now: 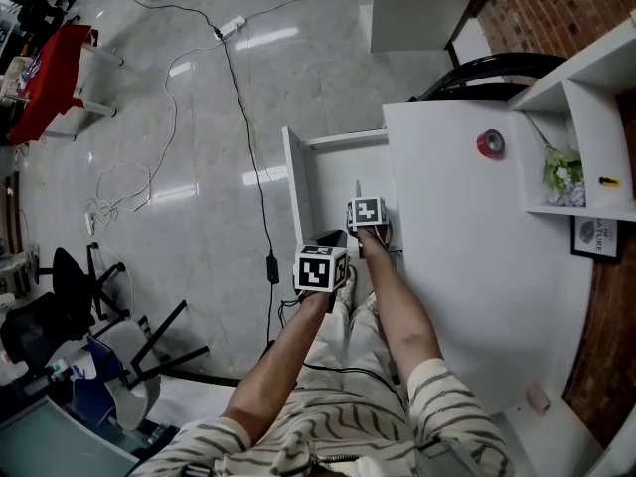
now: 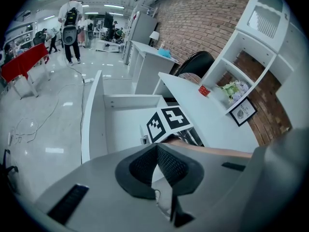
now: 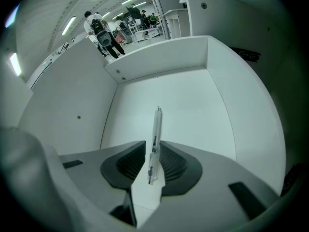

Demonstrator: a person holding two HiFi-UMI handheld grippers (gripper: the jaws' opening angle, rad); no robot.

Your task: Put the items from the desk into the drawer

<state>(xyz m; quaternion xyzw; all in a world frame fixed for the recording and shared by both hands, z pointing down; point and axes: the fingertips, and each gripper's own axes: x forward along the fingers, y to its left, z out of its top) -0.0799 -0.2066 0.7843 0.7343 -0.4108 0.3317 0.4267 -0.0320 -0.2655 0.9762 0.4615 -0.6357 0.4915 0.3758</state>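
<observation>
The fingers (image 3: pixel 126 166) of your right gripper (image 3: pixel 153 153) are clamped on a slim, clear pen (image 3: pixel 156 122). It stands up between the pads with its tip pointing away into the open drawer (image 3: pixel 169 95). The fingers (image 2: pixel 145 164) of your left gripper (image 2: pixel 157 151) are pressed together with nothing between them. That gripper hangs just near of the right one, about over the drawer's near end.

You look to be at the placing step, since the pen is above the drawer's bare white bottom and inside its walls. The next move, I'd judge, is to lower the pen close to the bottom and then part the fingers so it lands flat rather than bouncing. A round pen will likely roll, so lay it along a wall if you can.

The white counter (image 1: pixel 467 246) lies to the right of the drawer. A red tape roll (image 1: pixel 490 144) sits at its far end. A small pinkish thing (image 1: pixel 538 397), too small to name with confidence, lies by the near right edge. Both probably remain to go in.

Shelves (image 1: pixel 594 142) at the far right hold a small plant (image 1: pixel 561 172), with a framed picture (image 1: pixel 596 238) below them against a brick wall. Left of the drawer is a glossy grey floor (image 1: pixel 328 58). A person with a backpack (image 2: pixel 71 28) stands far off in the room.
</observation>
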